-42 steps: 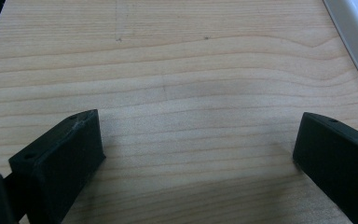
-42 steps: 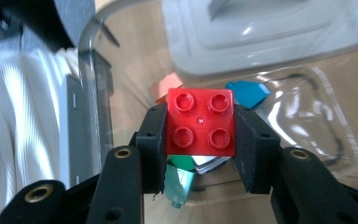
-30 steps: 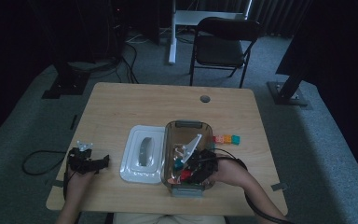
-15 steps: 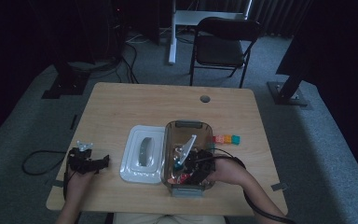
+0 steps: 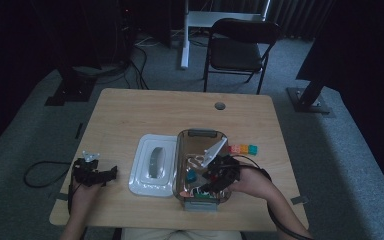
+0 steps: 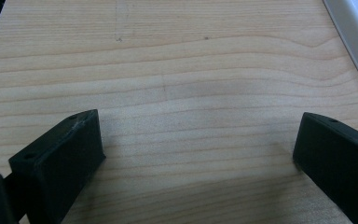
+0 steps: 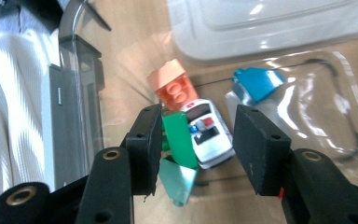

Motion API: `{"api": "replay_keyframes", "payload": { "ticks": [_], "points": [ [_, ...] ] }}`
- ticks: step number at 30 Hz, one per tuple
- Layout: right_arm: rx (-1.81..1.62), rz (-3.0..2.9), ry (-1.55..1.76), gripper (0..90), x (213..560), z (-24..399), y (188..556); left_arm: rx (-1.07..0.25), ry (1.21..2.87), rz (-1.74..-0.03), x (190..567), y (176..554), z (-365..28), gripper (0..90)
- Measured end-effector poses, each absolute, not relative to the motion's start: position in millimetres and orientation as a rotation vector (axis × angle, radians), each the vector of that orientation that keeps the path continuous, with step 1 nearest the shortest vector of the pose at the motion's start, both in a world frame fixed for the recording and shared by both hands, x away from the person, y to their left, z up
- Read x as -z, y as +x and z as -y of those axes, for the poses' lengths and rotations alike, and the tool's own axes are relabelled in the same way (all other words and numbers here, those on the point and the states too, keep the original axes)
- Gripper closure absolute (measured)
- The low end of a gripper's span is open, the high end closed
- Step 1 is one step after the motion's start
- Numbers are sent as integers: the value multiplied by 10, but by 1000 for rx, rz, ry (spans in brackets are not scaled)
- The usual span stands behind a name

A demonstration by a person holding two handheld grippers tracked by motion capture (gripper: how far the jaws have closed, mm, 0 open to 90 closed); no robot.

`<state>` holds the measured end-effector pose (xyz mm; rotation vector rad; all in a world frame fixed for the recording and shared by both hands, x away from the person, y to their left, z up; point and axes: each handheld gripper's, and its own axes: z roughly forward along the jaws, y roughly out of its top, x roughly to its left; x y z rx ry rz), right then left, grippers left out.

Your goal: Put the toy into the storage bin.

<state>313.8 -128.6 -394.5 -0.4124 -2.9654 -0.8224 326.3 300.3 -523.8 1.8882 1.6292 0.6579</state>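
Observation:
My right gripper (image 5: 206,186) reaches into the clear plastic container (image 5: 182,150) near its front end. In the right gripper view its jaws (image 7: 196,116) have just been opening. A green brick (image 7: 179,137) and a white toy police car (image 7: 208,133) lie between them on the container floor, and the pads do not press on them. An orange brick (image 7: 173,86), a blue piece (image 7: 256,84) and a teal piece (image 7: 177,179) lie close by. My left gripper (image 5: 109,173) rests at the table's front left, open over bare wood (image 6: 196,154).
The white lid (image 5: 152,165) lies flat just left of the container. Three small bricks (image 5: 242,149) sit in a row to the container's right. A black folding chair (image 5: 237,50) stands beyond the far edge of the table (image 5: 145,115).
The right gripper has lifted slightly inside the container. The left gripper has stayed where it was.

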Motion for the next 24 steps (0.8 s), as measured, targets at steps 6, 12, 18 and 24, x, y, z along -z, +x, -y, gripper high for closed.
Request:
{"api": "replay_keyframes", "payload": {
  "ticks": [6,12,18,24],
  "points": [
    [964,2948,-550,507,3834,1584,3178,-658,1888,-1629,5238,3263,-3002,20],
    [1089,2935,-739,508,3736,1939,3258,-658,1888,-1630,5237,3263,-3002,20],
    [1124,2915,-1002,504,3804,2341,3439,-658,1888,-1630,5237,3263,-3002,20],
    [1093,2875,-1247,500,4006,2680,3687,-659,1888,-1630,5238,3263,-3002,20]
  ]
}}
